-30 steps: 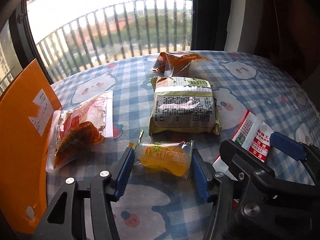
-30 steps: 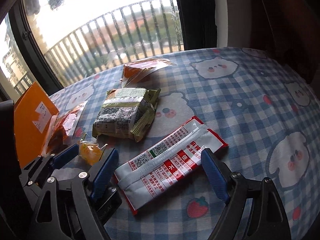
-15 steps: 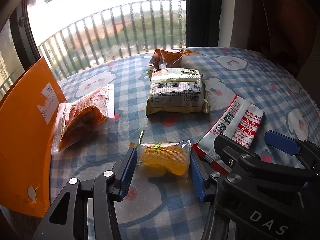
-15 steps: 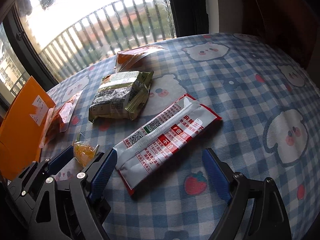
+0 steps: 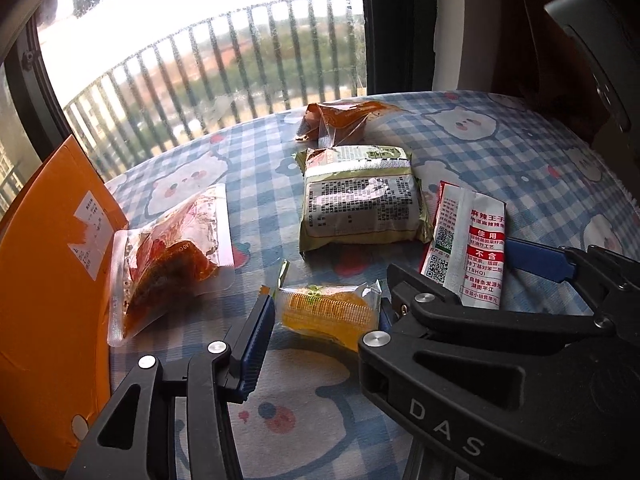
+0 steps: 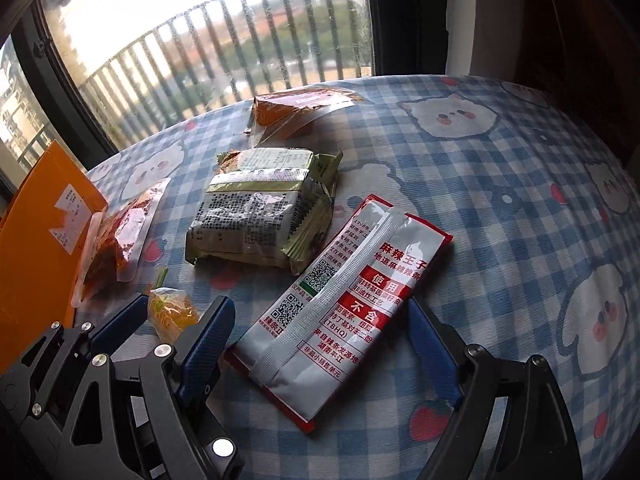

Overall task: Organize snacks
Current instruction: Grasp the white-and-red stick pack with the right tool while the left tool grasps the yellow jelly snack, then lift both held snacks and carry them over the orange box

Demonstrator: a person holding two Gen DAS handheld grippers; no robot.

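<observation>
Between left jaws, yellow snack packet [image 5: 328, 312]

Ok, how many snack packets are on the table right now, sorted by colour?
Orange foil packet: 1
Green packet: 1
Red-and-silver packet: 1
Clear pouch, red contents: 1
Small yellow packet: 1
Total: 5 packets

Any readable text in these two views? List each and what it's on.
"DAS": black body of the right tongs.
"麻辣王子", "使用", "不含", "(TBHQ)": red-and-silver packet.
Green packet: print too small to read.
White sticker on orange box: unreadable.
</observation>
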